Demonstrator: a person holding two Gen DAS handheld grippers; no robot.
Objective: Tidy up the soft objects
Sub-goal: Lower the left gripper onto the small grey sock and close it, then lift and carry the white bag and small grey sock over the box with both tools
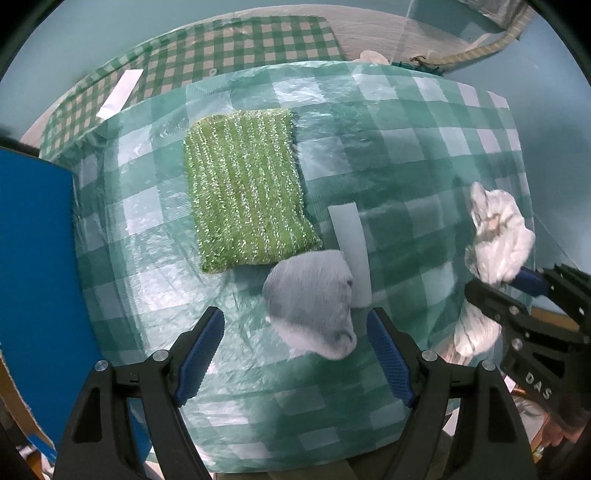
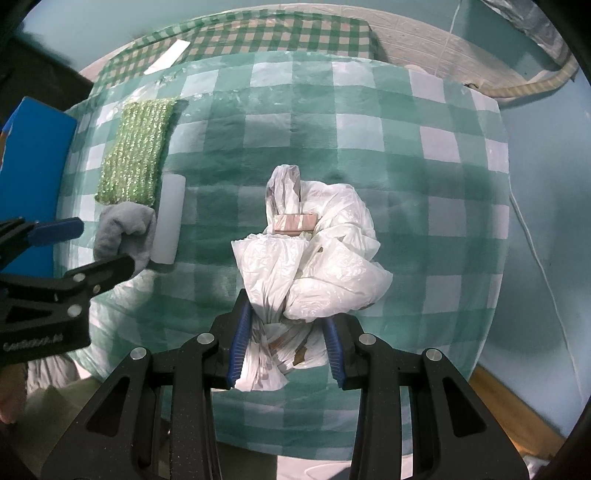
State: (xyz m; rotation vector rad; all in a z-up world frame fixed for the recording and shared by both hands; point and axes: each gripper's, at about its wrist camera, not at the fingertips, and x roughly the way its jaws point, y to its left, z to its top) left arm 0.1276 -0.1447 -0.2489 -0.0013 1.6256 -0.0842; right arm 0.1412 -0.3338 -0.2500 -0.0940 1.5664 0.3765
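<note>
1. The counter (image 1: 424, 155) wears a green-and-white checked cloth under clear plastic; a blue board (image 1: 37, 258) stands at the left edge of the left wrist view, and a second checked surface (image 2: 280, 33) lies along the top of both views.
2. A glittery green scrubbing pad (image 1: 247, 188) lies flat in the upper middle of the left wrist view, with a pale white strip (image 1: 351, 254) just to its right.
3. A grey rolled sock (image 1: 310, 302) sits at the pad's lower right corner, touching the strip.
4. The left tool (image 1: 295, 354) is spread wide at the bottom centre of its view, grasping nothing; the sock lies just ahead, toward the right finger.
5. In the right wrist view the left tool (image 2: 96, 243) comes in from the left edge, its fingers on either side of the sock (image 2: 125, 236).
6. The right tool (image 2: 284, 343) at the bottom centre is clenched on the neck of a crumpled white plastic bag (image 2: 321, 254).
7. A small tan-striped block (image 2: 295, 223) rests on the top of the bag.
8. In the left wrist view the bag (image 1: 498, 236) and right tool (image 1: 517, 288) sit at the right edge, well apart from the sock.
</note>
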